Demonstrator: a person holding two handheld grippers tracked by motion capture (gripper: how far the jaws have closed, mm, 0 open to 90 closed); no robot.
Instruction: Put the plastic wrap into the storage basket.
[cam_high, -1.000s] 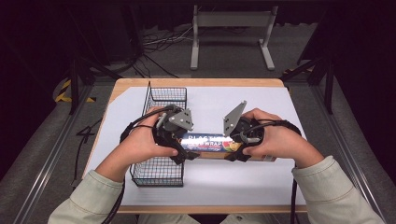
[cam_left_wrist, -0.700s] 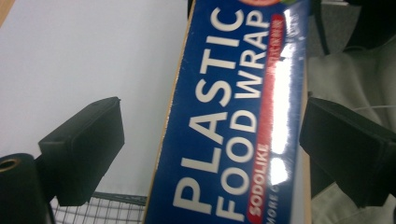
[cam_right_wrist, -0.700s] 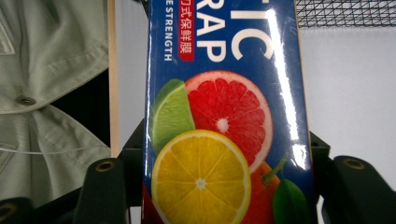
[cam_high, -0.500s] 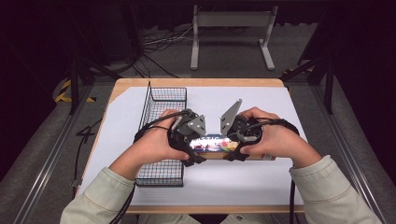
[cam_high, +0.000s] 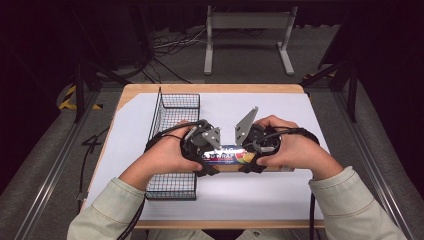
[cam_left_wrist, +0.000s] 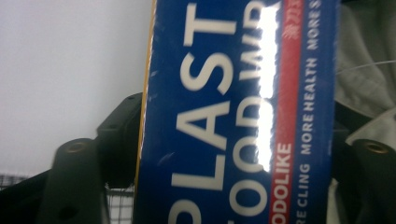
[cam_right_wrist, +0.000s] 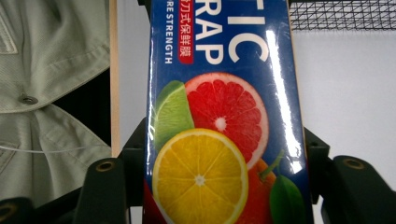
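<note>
While the plastic wrap box (cam_high: 227, 155) lies level between the two hands just above the bench (cam_high: 280, 185), near its middle, the right gripper (cam_high: 250, 162) is clamped on the box's right end. The left gripper (cam_high: 205, 164) has just been closing its jaws, with the box's left end between them, and now grips it. A wire basket (cam_high: 175, 107) stands just left of the box.

Pale green-grey sleeves (cam_high: 120, 210) with snap button. Black left gripper (cam_high: 207, 159) and right gripper (cam_high: 246, 159): grey triangular top plates, brass-ringed screw holes behind the fingers (cam_right_wrist: 105, 186), black cables trailing.
</note>
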